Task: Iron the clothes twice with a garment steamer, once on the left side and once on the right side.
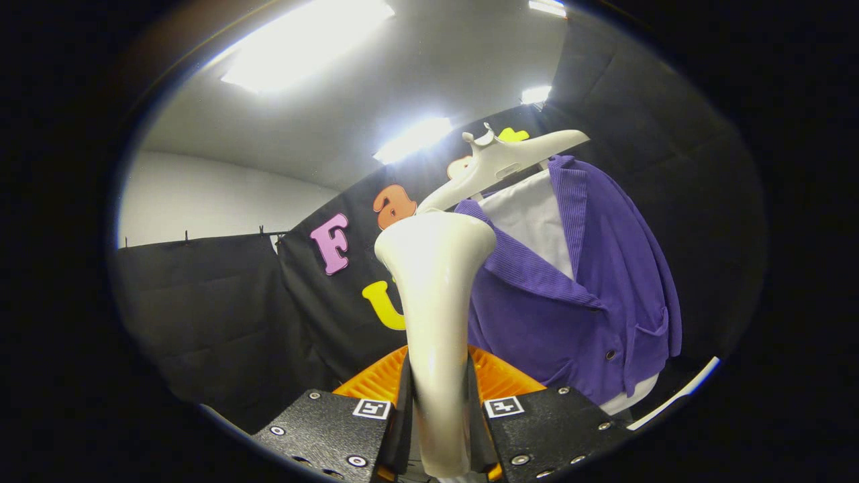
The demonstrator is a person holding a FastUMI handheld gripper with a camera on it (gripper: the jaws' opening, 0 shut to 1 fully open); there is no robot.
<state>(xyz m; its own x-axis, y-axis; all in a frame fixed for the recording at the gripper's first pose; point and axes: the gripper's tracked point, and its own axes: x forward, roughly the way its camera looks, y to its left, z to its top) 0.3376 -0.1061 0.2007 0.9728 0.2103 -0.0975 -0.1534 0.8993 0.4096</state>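
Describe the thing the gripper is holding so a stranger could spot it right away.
Start at the purple corduroy jacket hanging against the black booth wall. In front of it rises the cream garment steamer, its handle clamped in the gripper. It is the smooth, glossy piece flaring wide at the top.

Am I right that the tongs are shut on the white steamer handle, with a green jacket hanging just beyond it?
Not quite: the jacket is purple, not green, as the gripper view shows. The tongs are indeed shut on the white steamer handle.
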